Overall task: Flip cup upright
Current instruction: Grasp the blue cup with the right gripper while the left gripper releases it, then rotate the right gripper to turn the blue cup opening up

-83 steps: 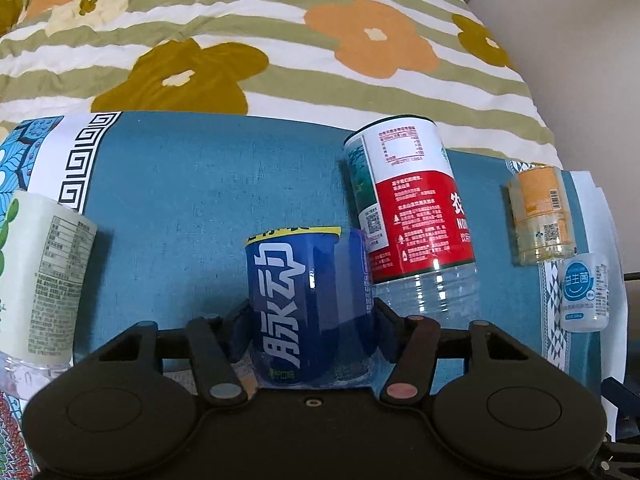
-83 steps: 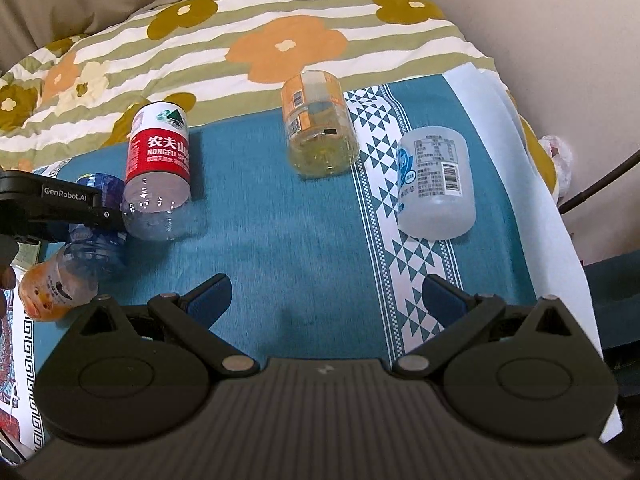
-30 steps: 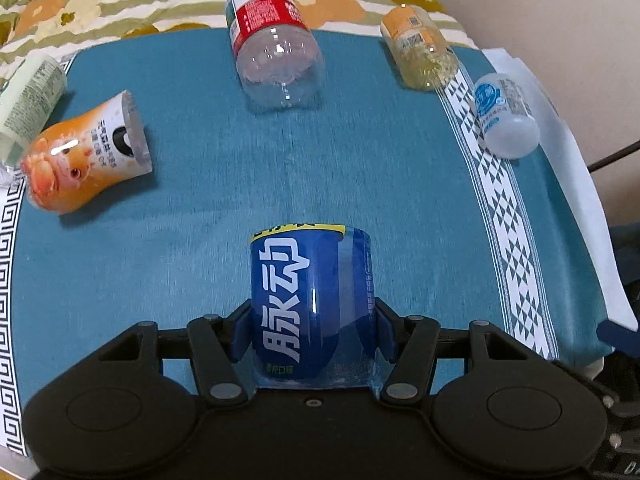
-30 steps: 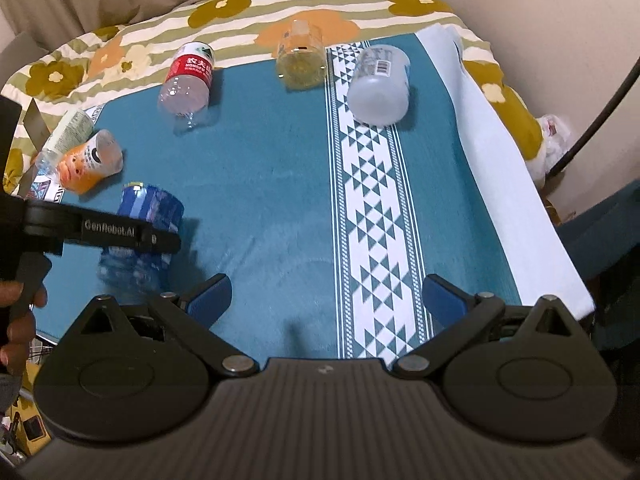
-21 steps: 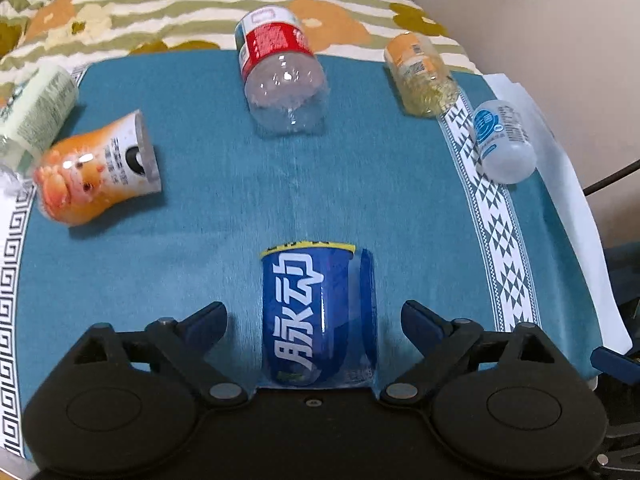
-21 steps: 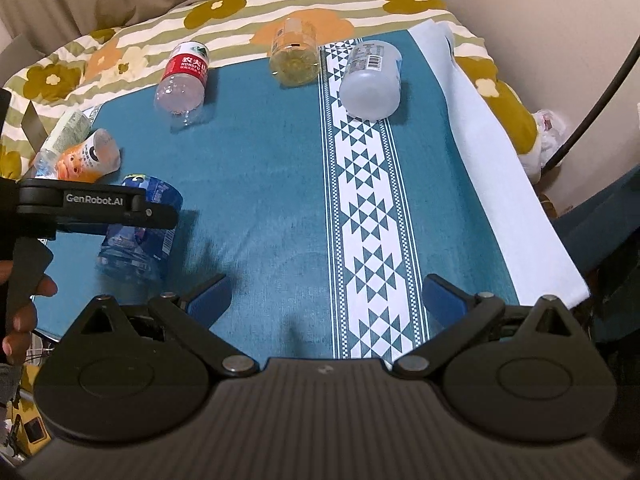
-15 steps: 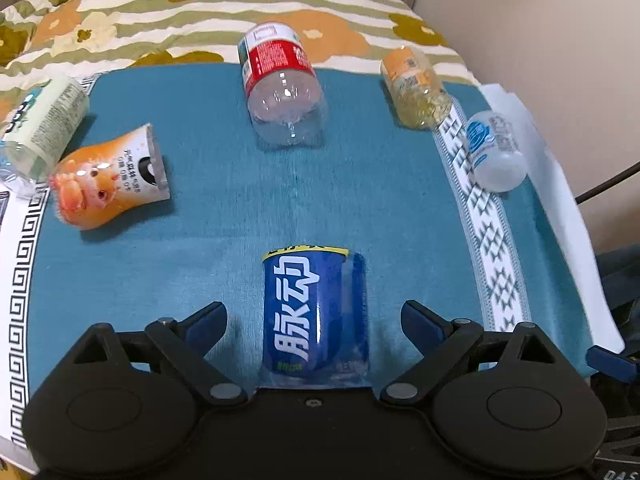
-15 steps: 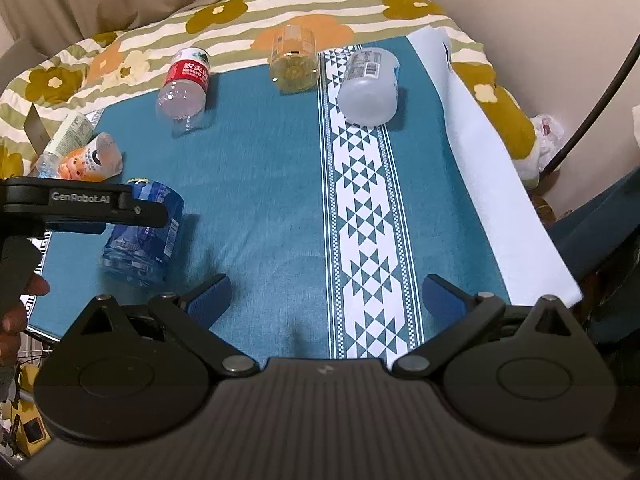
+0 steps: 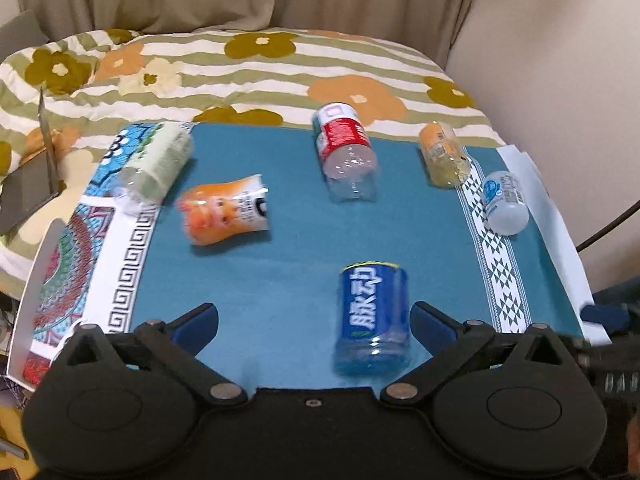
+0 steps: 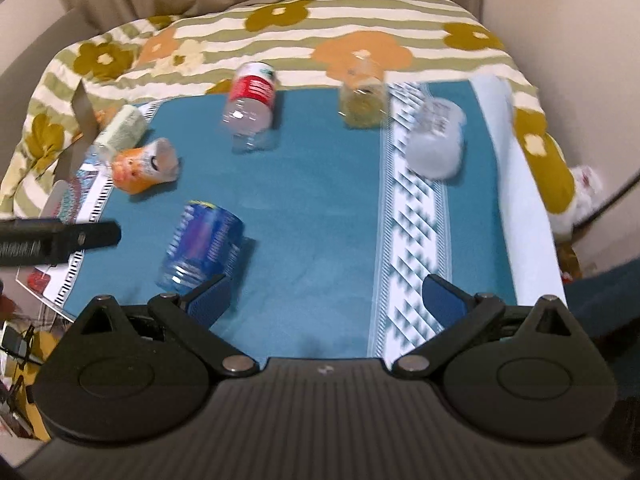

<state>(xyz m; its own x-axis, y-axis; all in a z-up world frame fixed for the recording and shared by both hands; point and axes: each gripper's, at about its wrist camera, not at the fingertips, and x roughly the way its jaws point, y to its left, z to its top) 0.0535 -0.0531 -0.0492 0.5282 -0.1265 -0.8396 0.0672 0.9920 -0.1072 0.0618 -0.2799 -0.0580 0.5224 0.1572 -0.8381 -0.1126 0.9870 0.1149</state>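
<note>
A blue cup (image 9: 374, 316) with white characters and a yellow rim stands on the teal cloth (image 9: 296, 216) near its front edge; it also shows in the right wrist view (image 10: 202, 250). My left gripper (image 9: 314, 326) is open and empty, pulled back from the cup, which sits toward its right finger without touching it. My right gripper (image 10: 326, 298) is open and empty over the front edge of the cloth. The left gripper's body (image 10: 56, 238) shows at the left of the right wrist view.
Other cut-bottle cups lie on the cloth: an orange cartoon one (image 9: 224, 210), a pale green one (image 9: 150, 166), a red-labelled clear one (image 9: 346, 152), a yellow one (image 9: 444, 154) and a white one (image 9: 504, 202). A floral quilt (image 9: 256, 68) lies behind.
My left gripper opened, let go of the blue cup and drew back and up from it. The cup stays on the cloth. My right gripper also pulled back, still open.
</note>
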